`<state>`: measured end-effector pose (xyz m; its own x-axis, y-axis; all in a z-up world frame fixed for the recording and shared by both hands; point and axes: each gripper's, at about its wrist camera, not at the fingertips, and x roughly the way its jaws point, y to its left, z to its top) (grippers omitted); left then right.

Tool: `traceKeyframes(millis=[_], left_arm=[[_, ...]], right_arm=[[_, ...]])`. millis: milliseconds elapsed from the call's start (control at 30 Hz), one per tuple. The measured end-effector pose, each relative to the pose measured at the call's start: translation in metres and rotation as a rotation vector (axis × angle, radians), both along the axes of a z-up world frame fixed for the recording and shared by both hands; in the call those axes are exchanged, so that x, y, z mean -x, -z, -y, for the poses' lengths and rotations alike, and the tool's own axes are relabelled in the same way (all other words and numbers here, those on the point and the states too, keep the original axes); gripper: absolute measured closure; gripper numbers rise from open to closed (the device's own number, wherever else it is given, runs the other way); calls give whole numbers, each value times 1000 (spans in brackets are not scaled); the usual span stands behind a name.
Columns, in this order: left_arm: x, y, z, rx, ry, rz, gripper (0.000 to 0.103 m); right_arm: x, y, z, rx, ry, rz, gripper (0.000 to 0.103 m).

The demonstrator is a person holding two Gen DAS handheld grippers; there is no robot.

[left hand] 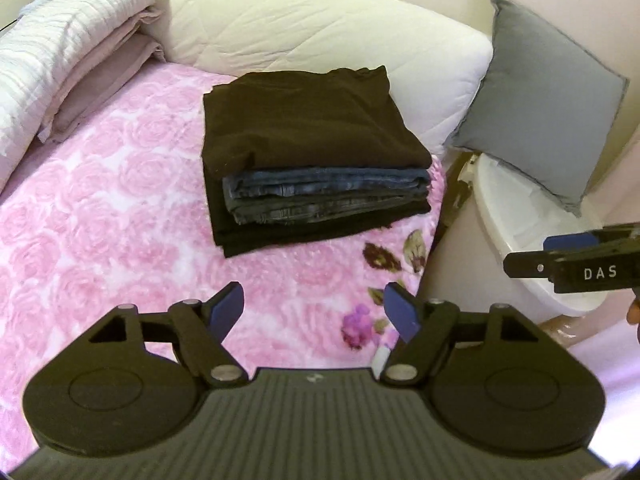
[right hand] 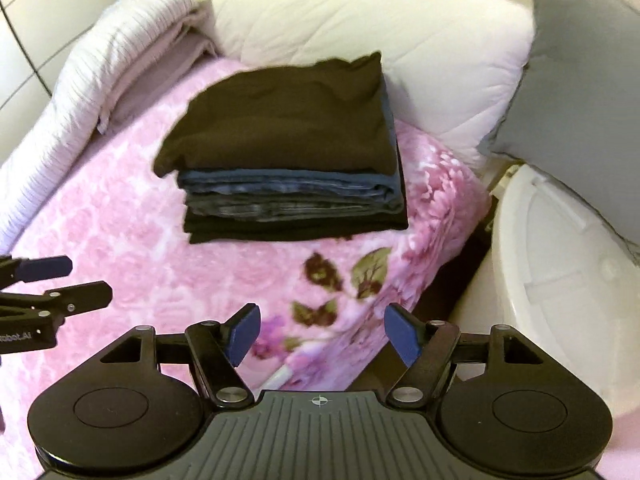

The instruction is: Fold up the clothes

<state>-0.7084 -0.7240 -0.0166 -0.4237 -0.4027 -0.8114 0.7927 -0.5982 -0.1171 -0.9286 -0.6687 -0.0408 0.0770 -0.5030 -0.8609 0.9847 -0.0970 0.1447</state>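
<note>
Bed with pink floral blanket, white pillow far, grey cushion right. Folded stack sits mid-bed: dark top, jeans, black bottom. Left gripper and right gripper both spread wide, holding nothing, near of the stack. Risk: a careless nudge shifts the top layer and skews the pile.

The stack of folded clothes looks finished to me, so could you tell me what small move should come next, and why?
Probably draw both grippers back: the stack sits squared on the pink blanket, and the left gripper and right gripper have open, empty jaws, short of it.
</note>
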Motion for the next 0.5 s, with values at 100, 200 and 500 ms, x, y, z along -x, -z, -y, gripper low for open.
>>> traceKeyframes(millis=[100, 200, 500], left_arm=[[-14, -11, -10, -30, -24, 6, 28], [-20, -22, -18, -19, -46, 27, 27], [-23, -56, -40, 42, -130, 28, 28]], right_arm=[[-14, -20, -19, 17, 33, 38, 31], [-25, -34, -33, 27, 32, 88, 31], [-34, -60, -38, -13, 79, 28, 31]])
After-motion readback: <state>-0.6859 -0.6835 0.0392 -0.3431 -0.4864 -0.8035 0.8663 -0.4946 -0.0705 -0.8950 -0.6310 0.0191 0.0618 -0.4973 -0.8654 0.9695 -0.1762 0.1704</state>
